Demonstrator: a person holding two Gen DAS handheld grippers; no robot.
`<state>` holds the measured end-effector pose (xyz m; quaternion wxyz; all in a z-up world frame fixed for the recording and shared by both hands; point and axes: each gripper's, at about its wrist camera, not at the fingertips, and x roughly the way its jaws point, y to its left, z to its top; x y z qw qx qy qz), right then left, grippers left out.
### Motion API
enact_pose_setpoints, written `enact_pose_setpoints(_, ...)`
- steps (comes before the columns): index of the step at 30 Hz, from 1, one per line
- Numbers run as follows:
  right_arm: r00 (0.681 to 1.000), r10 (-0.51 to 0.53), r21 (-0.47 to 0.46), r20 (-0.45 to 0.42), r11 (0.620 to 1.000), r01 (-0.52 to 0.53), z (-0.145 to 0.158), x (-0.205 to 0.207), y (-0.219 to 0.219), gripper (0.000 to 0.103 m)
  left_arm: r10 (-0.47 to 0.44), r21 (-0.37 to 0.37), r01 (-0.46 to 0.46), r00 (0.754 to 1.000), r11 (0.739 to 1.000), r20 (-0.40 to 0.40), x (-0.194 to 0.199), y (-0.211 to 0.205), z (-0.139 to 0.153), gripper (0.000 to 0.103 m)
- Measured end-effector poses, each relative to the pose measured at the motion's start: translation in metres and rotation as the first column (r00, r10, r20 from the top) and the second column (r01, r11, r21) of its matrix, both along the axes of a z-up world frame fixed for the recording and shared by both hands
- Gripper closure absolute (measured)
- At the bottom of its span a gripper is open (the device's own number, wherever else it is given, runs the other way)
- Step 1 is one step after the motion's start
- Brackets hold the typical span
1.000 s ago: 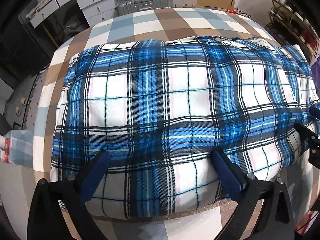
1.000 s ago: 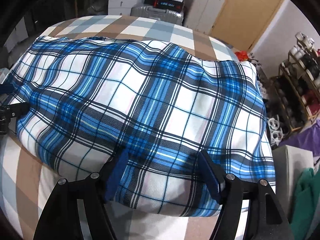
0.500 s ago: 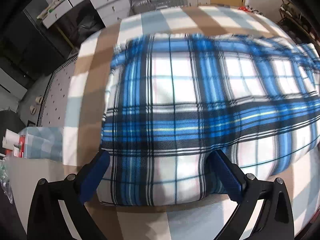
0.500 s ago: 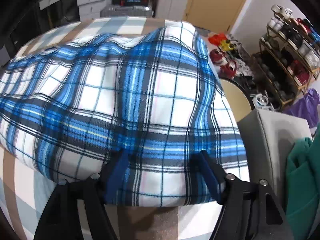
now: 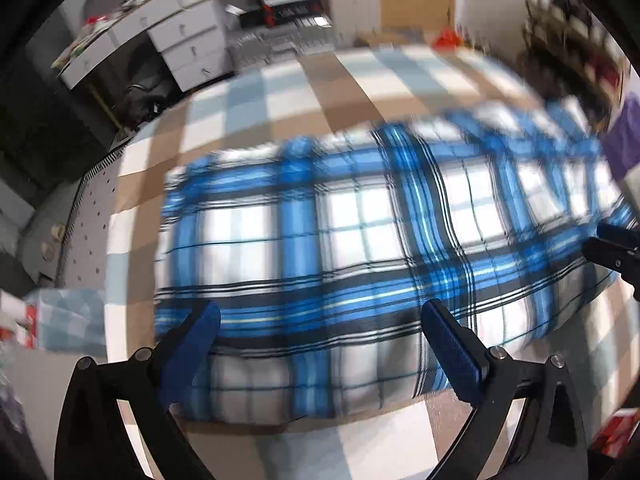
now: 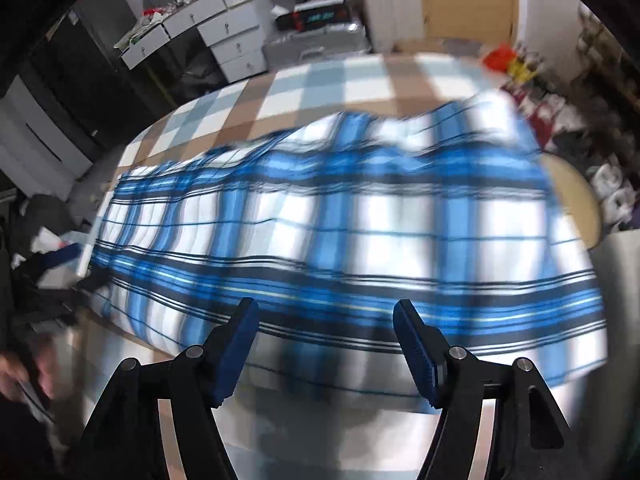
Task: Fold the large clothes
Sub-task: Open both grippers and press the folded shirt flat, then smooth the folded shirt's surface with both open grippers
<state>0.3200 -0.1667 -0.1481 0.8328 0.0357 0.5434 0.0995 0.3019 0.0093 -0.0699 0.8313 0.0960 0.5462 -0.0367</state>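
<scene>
Both the left gripper [image 5: 320, 332] and the right gripper [image 6: 322, 330] stand with jaws spread wide, nothing pinched between the blue pads, above the near edge of the blue plaid garment [image 5: 360, 248]. It lies folded across the checked bedcover [image 5: 312, 92], its far edge smeared by motion blur. At the right view's left edge a hand [image 6: 24, 372] is cut off and too blurred to read.

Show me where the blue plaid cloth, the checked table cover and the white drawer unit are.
blue plaid cloth [image 5: 360, 240], left wrist view, its middle.
checked table cover [image 5: 328, 92], left wrist view, bare far part.
white drawer unit [image 6: 236, 40], right wrist view, drawer fronts.
</scene>
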Motion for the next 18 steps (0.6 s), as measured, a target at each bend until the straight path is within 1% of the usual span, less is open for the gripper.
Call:
enact_pose_setpoints(1, 1.000, 0.014, -0.041, -0.008, 0.999, -0.014, -0.009, 0.003, 0.005, 0.034, 0.001, 0.021, -0.001, 1.000, 1.000, -0.018, 0.003, -0.004, -0.011, 0.005)
enact_pose_setpoints(3, 0.999, 0.047, -0.127, 0.004, 0.991, -0.047, -0.026, 0.001, 0.015, 0.032, 0.011, 0.012, -0.011, 0.998, 1.000, -0.059, 0.007, -0.002, -0.029, 0.004)
enact_pose_setpoints(4, 0.996, 0.081, -0.174, 0.045, 0.982, -0.072, -0.029, -0.005, 0.021, 0.032, 0.032, -0.016, -0.033, 0.998, 0.999, -0.058, 0.005, 0.004, -0.033, 0.002)
enact_pose_setpoints(5, 0.992, 0.108, -0.215, 0.060, 0.972, -0.092, -0.031, -0.009, 0.024, 0.032, 0.049, -0.051, -0.052, 0.997, 0.997, -0.057, 0.008, 0.009, -0.034, 0.002)
enact_pose_setpoints(6, 0.991, 0.118, -0.223, 0.062, 0.969, -0.102, -0.030, -0.011, 0.025, 0.032, 0.060, -0.084, -0.066, 0.995, 0.994, -0.075, 0.010, 0.015, -0.037, 0.001)
enact_pose_setpoints(7, 0.992, 0.119, -0.208, 0.040, 0.972, -0.108, -0.028, -0.008, 0.022, 0.032, 0.064, -0.123, -0.078, 0.992, 0.989, -0.111, 0.013, 0.021, -0.039, 0.001)
enact_pose_setpoints(8, 0.993, 0.118, -0.183, 0.015, 0.976, -0.113, -0.025, -0.004, 0.018, 0.032, 0.059, -0.137, -0.081, 0.986, 0.987, -0.155, 0.017, 0.024, -0.039, 0.001)
enact_pose_setpoints(9, 0.994, 0.112, -0.156, 0.004, 0.982, -0.110, -0.019, 0.001, 0.012, 0.034, 0.058, -0.144, -0.090, 0.976, 0.985, -0.210, 0.024, 0.027, -0.034, 0.003)
enact_pose_setpoints(10, 0.995, 0.097, -0.129, 0.022, 0.987, -0.094, -0.008, 0.006, 0.004, 0.034, 0.070, -0.154, -0.105, 0.973, 0.982, -0.219, 0.028, 0.028, -0.025, 0.003)
enact_pose_setpoints(12, 0.993, 0.078, -0.095, 0.086, 0.993, -0.070, 0.013, 0.017, 0.001, 0.033, 0.087, -0.198, -0.118, 0.983, 0.973, -0.159, 0.038, 0.029, 0.005, 0.003)
enact_pose_setpoints(13, 0.992, 0.071, -0.081, 0.101, 0.995, -0.063, 0.021, 0.026, 0.000, 0.033, 0.073, -0.226, -0.100, 0.989, 0.969, -0.126, 0.044, 0.023, 0.018, 0.003)
enact_pose_setpoints(14, 0.992, 0.068, -0.063, 0.106, 0.996, -0.061, 0.026, 0.038, 0.001, 0.033, 0.054, -0.240, -0.079, 0.993, 0.968, -0.107, 0.050, 0.017, 0.025, 0.003)
enact_pose_setpoints(15, 0.993, 0.066, -0.049, 0.101, 0.997, -0.062, 0.029, 0.047, 0.005, 0.033, 0.026, -0.236, -0.049, 0.995, 0.970, -0.097, 0.058, 0.006, 0.029, 0.003)
enact_pose_setpoints(16, 0.994, 0.062, -0.036, 0.087, 0.998, -0.059, 0.028, 0.056, 0.007, 0.033, 0.000, -0.209, -0.019, 0.996, 0.978, -0.094, 0.068, -0.006, 0.027, 0.003)
enact_pose_setpoints(18, 0.997, 0.054, 0.008, 0.053, 0.999, -0.054, 0.020, 0.077, 0.015, 0.033, -0.019, -0.133, 0.006, 0.995, 0.991, -0.099, 0.082, -0.021, 0.015, 0.003)
